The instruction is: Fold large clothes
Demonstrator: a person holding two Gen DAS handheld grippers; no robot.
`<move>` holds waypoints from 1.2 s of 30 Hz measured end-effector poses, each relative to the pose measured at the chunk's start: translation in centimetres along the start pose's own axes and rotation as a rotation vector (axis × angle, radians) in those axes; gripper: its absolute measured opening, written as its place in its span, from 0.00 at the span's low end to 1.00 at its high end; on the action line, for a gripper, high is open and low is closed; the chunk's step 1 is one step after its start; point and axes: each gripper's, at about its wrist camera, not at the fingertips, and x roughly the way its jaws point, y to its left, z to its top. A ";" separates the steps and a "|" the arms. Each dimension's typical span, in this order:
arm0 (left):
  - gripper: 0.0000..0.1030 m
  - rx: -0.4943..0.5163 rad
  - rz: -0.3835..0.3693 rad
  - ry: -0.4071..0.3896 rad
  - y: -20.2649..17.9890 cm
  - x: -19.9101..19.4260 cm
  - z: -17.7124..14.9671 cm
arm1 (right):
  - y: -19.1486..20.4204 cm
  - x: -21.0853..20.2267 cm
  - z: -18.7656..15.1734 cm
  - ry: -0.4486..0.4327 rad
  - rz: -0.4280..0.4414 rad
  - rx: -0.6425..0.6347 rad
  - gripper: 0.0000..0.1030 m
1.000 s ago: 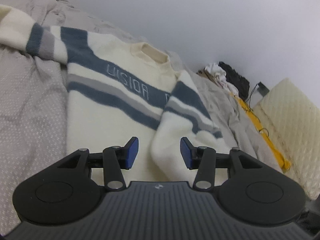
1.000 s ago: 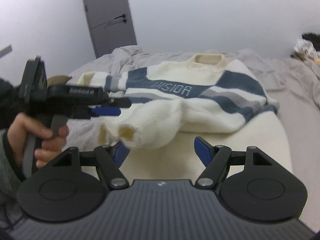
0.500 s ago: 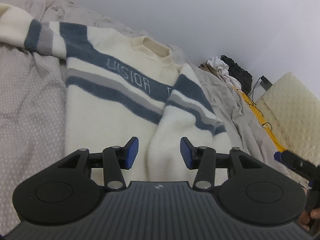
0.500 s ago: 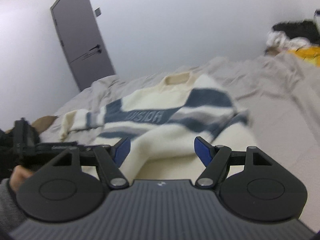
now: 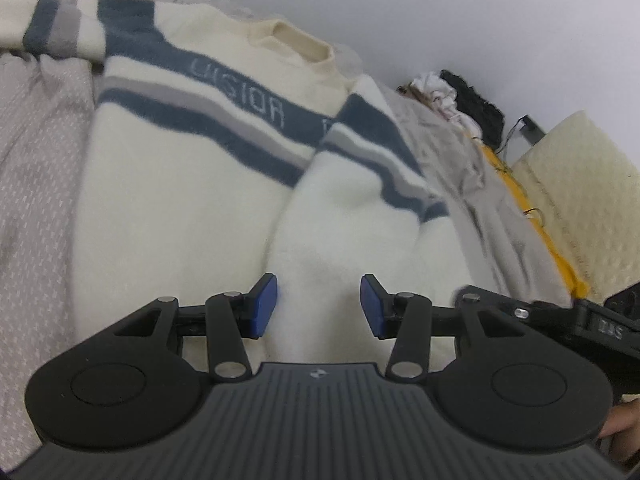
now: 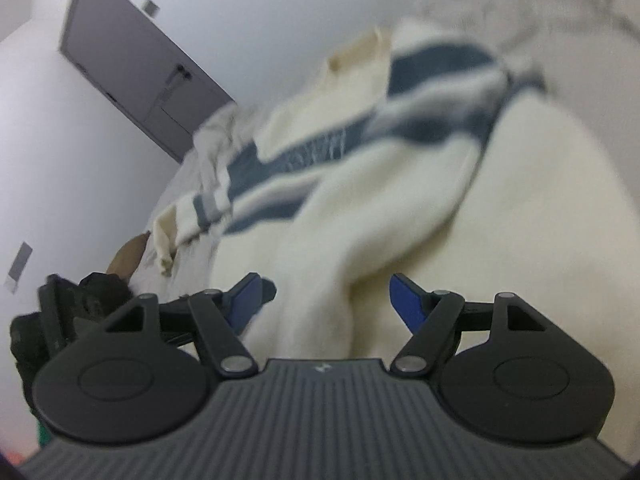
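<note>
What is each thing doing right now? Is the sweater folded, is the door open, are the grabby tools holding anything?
Sweater: lying face up on the bed, not folded up yet.
Right sleeve: folded in across the front.
Left sleeve: stretched out to the side.
Left tool: open, holding nothing.
Right tool: open, holding nothing.
Door: shut.
Bed sheet: wrinkled.

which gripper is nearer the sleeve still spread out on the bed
Left. The unfolded sleeve lies toward the left gripper's side of the sweater; the right gripper sits past it, over the folded sleeve.
</note>
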 end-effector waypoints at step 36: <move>0.08 0.011 0.113 -0.081 2.1 -0.1 3.3 | 0.7 4.9 -0.9 0.094 -0.048 -0.007 0.15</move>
